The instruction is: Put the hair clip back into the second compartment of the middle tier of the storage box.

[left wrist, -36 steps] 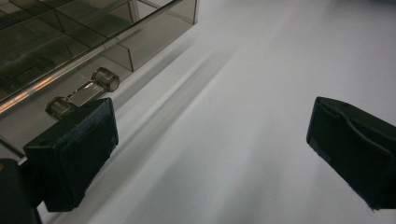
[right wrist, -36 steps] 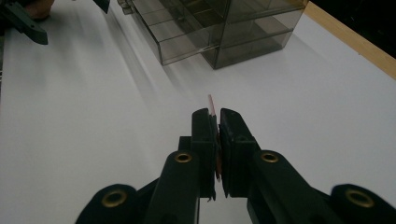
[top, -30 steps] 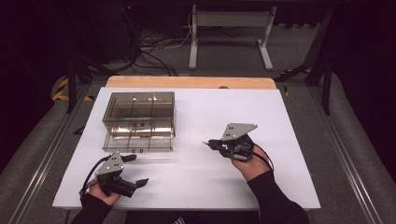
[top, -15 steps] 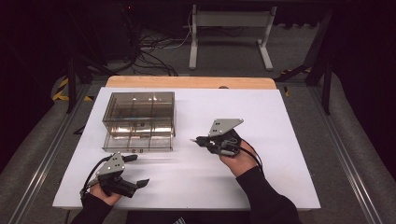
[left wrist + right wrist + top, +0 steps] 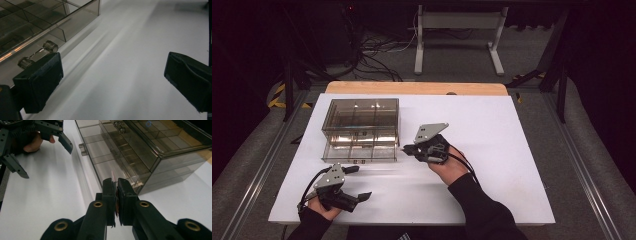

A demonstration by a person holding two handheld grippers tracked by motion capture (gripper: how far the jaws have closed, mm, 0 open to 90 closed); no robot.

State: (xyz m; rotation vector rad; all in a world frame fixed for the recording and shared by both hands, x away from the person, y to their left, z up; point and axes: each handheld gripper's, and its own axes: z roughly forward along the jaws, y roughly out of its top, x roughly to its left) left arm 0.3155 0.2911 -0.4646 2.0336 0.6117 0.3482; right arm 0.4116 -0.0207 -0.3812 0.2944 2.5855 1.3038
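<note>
surroundings: white desk (image 5: 522, 150) carries one smoked-clear drawer box (image 5: 360, 120) near its left-far part; dark floor with cables and a stand leg behind the far edge
obstructions: box's right-near corner sits just ahead of the right gripper (image 5: 408, 148); bare desk between the two grippers
container: drawer box, two tiers, lower drawer (image 5: 359, 152) pulled out toward the near edge; its divided compartments look empty, contents otherwise hard to tell
handles: clear knobs on drawer fronts, one (image 5: 37, 54) just beside the left gripper's jaw
left gripper (image 5: 357, 184): near-left corner of desk, jaws wide apart, holding nothing
right gripper: mid-desk, jaws pressed together on a thin pencil-like stick (image 5: 113, 175), tip aimed at the box
count: 1 box, 2 grippers, 1 stick
</note>
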